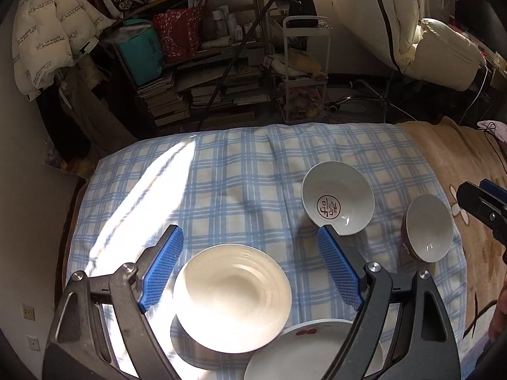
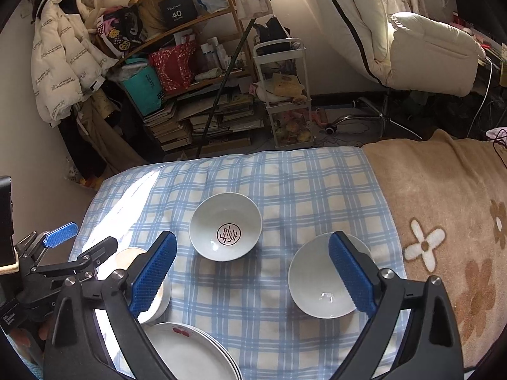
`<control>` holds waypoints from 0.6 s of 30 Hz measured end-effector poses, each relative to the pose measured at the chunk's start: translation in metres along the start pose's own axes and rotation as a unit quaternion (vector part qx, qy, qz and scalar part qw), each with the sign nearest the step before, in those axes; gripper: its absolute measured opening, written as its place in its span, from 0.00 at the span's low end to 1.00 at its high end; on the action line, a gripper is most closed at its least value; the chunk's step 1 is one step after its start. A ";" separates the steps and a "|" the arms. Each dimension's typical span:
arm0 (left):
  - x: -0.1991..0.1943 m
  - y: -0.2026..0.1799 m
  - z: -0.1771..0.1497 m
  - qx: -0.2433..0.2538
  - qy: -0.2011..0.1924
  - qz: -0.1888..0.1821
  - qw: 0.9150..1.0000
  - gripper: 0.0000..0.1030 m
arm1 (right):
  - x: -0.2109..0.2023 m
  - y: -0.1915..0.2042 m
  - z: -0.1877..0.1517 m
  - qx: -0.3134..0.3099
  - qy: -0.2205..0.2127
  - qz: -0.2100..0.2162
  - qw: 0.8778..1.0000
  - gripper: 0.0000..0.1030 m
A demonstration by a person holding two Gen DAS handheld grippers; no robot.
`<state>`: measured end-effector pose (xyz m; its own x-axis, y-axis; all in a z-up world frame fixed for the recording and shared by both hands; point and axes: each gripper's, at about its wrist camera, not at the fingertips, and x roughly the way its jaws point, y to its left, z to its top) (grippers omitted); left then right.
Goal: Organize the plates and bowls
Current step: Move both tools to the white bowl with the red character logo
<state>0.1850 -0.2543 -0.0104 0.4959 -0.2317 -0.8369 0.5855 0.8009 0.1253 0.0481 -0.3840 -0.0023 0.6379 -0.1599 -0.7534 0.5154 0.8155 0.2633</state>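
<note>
On the blue plaid cloth [image 1: 240, 174], a white ribbed bowl [image 1: 231, 297] sits below my open left gripper [image 1: 248, 232]; nothing is between the pads. A stack of plates [image 1: 317, 357] with a cherry print lies at the near edge. Farther right stand a bowl with a red emblem [image 1: 337, 198] and a small bowl with a dark red outside [image 1: 427, 228]. My right gripper [image 2: 252, 237] is open and empty above the cloth, with the emblem bowl [image 2: 225, 226] ahead, the small bowl [image 2: 320, 281] behind its right finger and the plates [image 2: 190, 351] below.
A brown flowered blanket [image 2: 443, 221] covers the bed to the right of the cloth. Past the bed's far edge are a cluttered bookshelf [image 2: 196, 95], a white trolley [image 2: 285, 95] and a padded chair [image 2: 427, 53]. A wall runs along the left.
</note>
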 end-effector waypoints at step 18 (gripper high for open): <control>0.045 -0.025 0.018 0.001 0.021 -0.012 1.000 0.83 | 0.030 -0.035 0.013 0.035 -0.031 0.022 0.999 0.98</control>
<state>0.2047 -0.2943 -0.0420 0.4544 -0.2273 -0.8613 0.5982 0.7943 0.1060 0.0563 -0.4244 -0.0264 0.6935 -0.1604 -0.7023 0.5231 0.7825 0.3378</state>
